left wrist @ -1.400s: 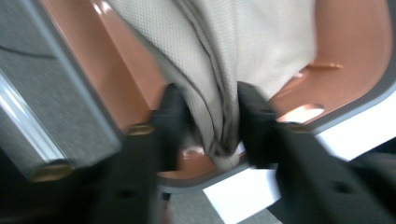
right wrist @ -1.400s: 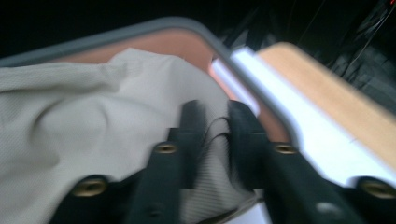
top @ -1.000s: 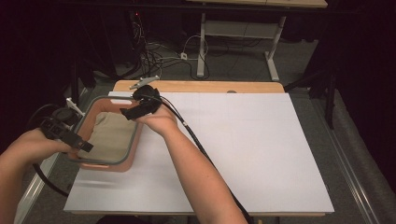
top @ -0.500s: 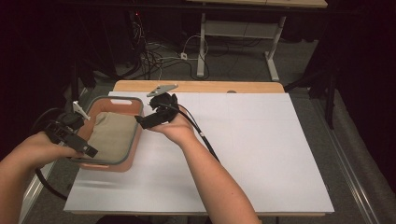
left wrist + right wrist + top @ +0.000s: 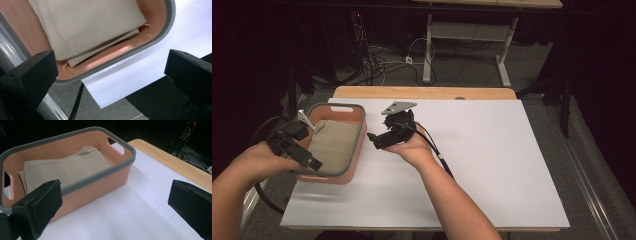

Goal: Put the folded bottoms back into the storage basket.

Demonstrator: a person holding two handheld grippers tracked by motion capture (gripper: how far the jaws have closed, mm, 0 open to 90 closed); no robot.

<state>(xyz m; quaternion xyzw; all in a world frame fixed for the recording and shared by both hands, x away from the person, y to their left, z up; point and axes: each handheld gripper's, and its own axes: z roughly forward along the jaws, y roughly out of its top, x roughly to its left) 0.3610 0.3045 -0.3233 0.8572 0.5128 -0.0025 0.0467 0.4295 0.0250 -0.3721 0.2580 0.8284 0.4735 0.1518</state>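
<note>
High view: both grippers (image 5: 374,139) (image 5: 314,164) spread, empty; basket (image 5: 358,131) holds folded cloth (image 5: 331,142).

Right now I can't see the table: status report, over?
Left gripper open over the basket's near end. Right gripper open beside it. Folded beige cloth lies inside. Nothing in the way.

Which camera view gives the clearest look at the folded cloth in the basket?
The right gripper view: the cloth lies flat inside the basket, nearly whole and close. The left gripper view shows the cloth closer but cut off at the frame, with its layered folded edge. The high view shows it small, partly behind the left hand.
</note>
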